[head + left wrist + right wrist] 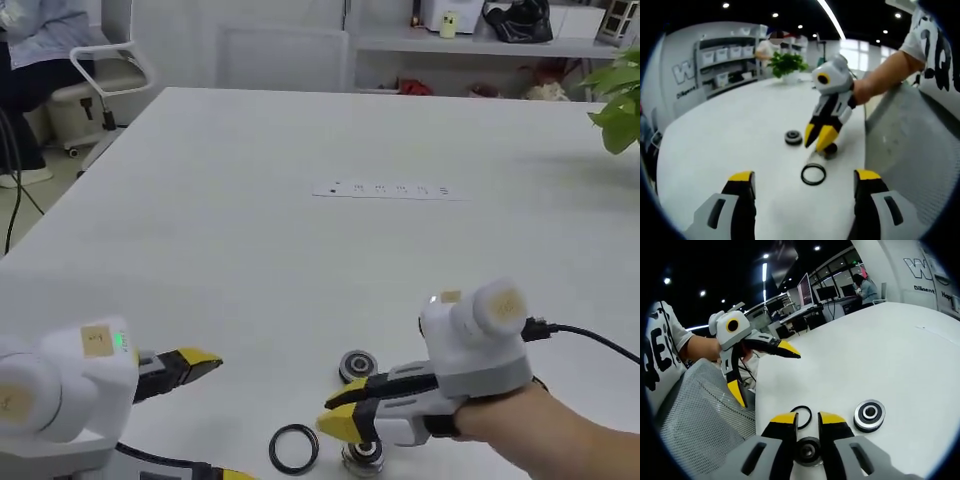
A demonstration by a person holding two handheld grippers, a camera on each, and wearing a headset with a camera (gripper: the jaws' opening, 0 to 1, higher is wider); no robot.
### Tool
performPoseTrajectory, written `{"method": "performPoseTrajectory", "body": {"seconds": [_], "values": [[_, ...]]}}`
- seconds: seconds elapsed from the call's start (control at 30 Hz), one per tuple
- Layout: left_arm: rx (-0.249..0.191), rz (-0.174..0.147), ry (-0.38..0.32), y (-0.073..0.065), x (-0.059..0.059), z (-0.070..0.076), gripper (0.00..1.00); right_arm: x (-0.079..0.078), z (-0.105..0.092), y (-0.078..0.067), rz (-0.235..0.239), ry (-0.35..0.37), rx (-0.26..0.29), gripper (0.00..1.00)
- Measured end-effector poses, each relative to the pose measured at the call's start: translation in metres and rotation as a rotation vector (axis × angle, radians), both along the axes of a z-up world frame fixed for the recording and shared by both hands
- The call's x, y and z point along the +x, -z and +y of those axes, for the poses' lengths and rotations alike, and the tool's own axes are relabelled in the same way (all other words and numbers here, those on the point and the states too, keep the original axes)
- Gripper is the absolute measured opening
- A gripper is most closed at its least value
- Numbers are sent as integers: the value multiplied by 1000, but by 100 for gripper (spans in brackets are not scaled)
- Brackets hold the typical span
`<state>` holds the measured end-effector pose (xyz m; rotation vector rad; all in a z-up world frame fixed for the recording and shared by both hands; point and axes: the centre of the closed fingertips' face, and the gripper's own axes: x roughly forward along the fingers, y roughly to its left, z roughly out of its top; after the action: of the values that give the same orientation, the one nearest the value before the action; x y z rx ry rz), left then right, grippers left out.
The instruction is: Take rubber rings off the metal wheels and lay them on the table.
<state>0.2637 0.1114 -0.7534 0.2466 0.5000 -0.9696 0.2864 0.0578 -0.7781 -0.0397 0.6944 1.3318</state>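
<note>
Evidently one rubber ring is already off: it lies flat on the table by the near edge, just left of the near wheel, which looks like bare metal. The right gripper has its jaws narrowed around that wheel and, judging by the right gripper view, they pinch its sides. The far wheel sits just beyond, apart from the gripper, and its dark outer band suggests its ring is still on. The left gripper hovers left of the loose ring, jaws spread wide with nothing between them.

We judge the step in hand is moving on to the far wheel. To do it well, we let go of the bare wheel gently so it does not roll, clamp the far wheel by its metal faces rather than the rubber, and work one left jaw tip under the ring's edge, peeling round the rim instead of tugging straight. Then we lay it beside the first ring.
</note>
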Motion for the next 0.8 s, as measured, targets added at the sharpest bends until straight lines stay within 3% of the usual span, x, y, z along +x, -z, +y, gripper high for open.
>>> {"method": "performPoseTrajectory", "body": {"seconds": [0.8], "values": [[-1, -41, 36, -14, 42, -17, 74, 52, -34, -31, -79, 130, 34, 17]]}}
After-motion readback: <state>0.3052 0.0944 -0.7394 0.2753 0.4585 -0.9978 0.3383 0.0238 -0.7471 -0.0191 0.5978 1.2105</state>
